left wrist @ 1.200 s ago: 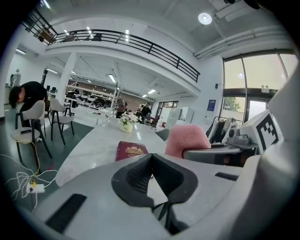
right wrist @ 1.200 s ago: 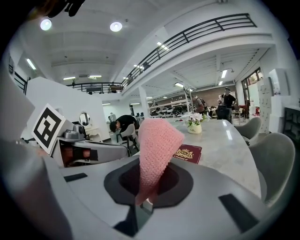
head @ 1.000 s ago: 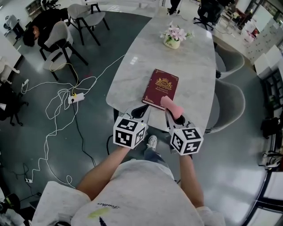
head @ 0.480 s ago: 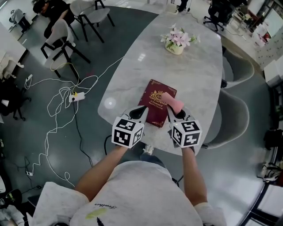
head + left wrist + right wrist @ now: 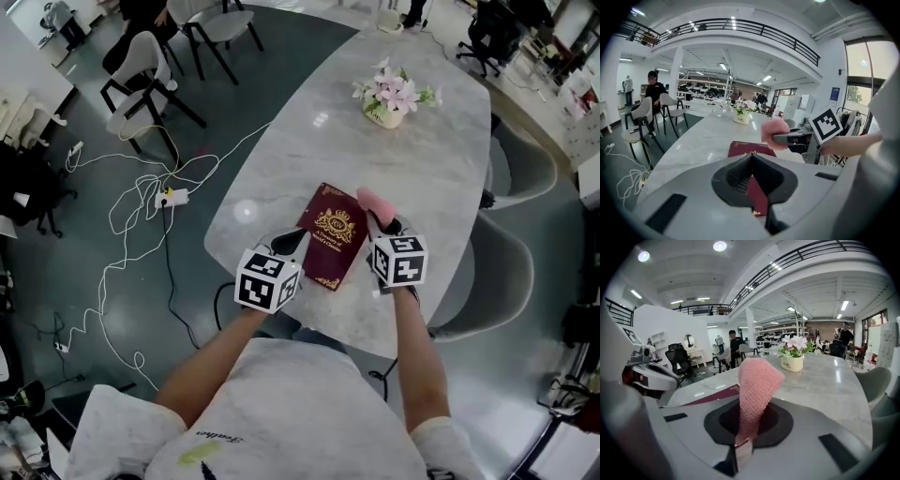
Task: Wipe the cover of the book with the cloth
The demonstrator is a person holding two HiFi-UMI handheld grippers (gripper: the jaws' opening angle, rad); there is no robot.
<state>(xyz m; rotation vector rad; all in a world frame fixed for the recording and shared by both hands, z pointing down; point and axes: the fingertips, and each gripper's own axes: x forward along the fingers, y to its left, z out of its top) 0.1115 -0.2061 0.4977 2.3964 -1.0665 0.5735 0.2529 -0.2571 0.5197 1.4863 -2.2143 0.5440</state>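
Observation:
A dark red book (image 5: pixel 328 239) with a gold crest lies near the front edge of the marble table (image 5: pixel 427 173). My left gripper (image 5: pixel 292 241) is shut, its tips over the book's near left edge. In the left gripper view the cover (image 5: pixel 746 149) shows ahead of and under those jaws (image 5: pixel 751 157). Whether the tips press on the cover is unclear. My right gripper (image 5: pixel 382 225) is shut on a pink knitted cloth (image 5: pixel 373 201) at the book's far right corner. That cloth (image 5: pixel 757 378) stands up from the right gripper's jaws (image 5: pixel 749 408), with the book (image 5: pixel 710 396) to their left.
A pot of pink flowers (image 5: pixel 384 98) stands far along the table. Grey chairs (image 5: pixel 492 262) are tucked in on the right. White cables and a power strip (image 5: pixel 173 198) lie on the floor to the left, near more chairs (image 5: pixel 141 80).
My right gripper has carried the cloth forward, from the book's near right corner to its far right corner. The left gripper stays at the book's near left edge. The head view has shifted.

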